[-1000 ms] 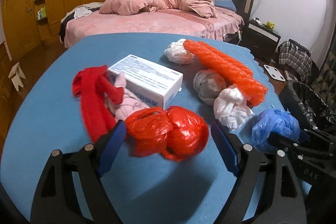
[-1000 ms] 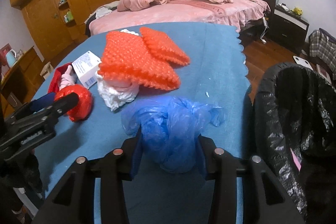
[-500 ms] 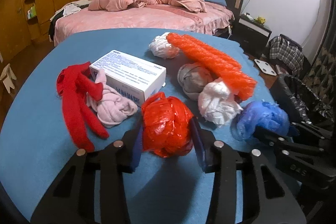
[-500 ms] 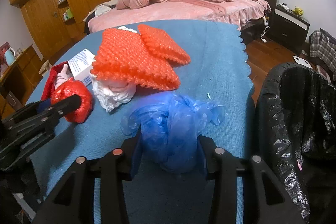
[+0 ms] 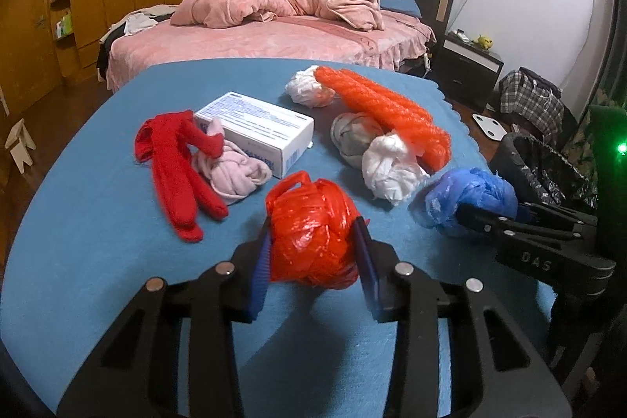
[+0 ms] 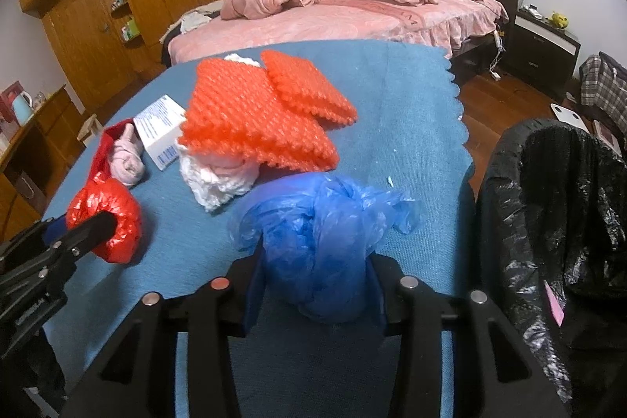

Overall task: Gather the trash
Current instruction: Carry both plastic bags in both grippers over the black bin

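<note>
Closing on the red bag (image 5: 313, 230) at lower centre, the left gripper (image 5: 315, 261) squeezed it; the right gripper (image 6: 313, 285) clamped the blue bag (image 6: 317, 245). Only the right view showed the bin's (image 6: 548, 206) inside; only the left showed all three white wads (image 5: 392, 167).

A blue cloth covers the bench (image 5: 98, 241). On it lie a red plastic bag (image 5: 313, 234), a blue plastic bag (image 6: 321, 241), bumpy orange wrap (image 6: 250, 120), a red sock (image 5: 172, 163) and a white box (image 5: 254, 128) — blue print. The bin liner (image 6: 548, 222) is black, the bed (image 5: 274, 38) pink.
</note>
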Demonstrator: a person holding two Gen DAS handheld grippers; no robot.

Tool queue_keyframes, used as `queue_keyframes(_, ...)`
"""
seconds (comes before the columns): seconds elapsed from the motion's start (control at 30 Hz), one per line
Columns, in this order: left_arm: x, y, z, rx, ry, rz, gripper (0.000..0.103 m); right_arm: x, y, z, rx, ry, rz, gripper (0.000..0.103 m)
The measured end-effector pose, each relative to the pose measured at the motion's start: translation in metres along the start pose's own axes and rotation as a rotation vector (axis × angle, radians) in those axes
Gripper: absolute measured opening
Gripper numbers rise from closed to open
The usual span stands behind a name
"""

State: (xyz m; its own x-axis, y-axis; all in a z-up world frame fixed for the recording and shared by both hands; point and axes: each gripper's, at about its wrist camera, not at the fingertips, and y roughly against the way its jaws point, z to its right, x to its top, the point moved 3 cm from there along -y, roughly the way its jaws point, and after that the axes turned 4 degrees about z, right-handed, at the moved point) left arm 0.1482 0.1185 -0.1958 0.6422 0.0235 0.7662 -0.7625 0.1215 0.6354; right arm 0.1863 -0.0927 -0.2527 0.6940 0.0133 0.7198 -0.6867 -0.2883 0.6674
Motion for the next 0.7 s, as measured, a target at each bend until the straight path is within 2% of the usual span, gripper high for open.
queue_keyframes(0.7, 0.020, 0.035, 0.009, 0.002, 0.012, 0.091, 0.037, 0.024, 0.057, 0.002, 0.017, 0.007, 0.097, 0.043)
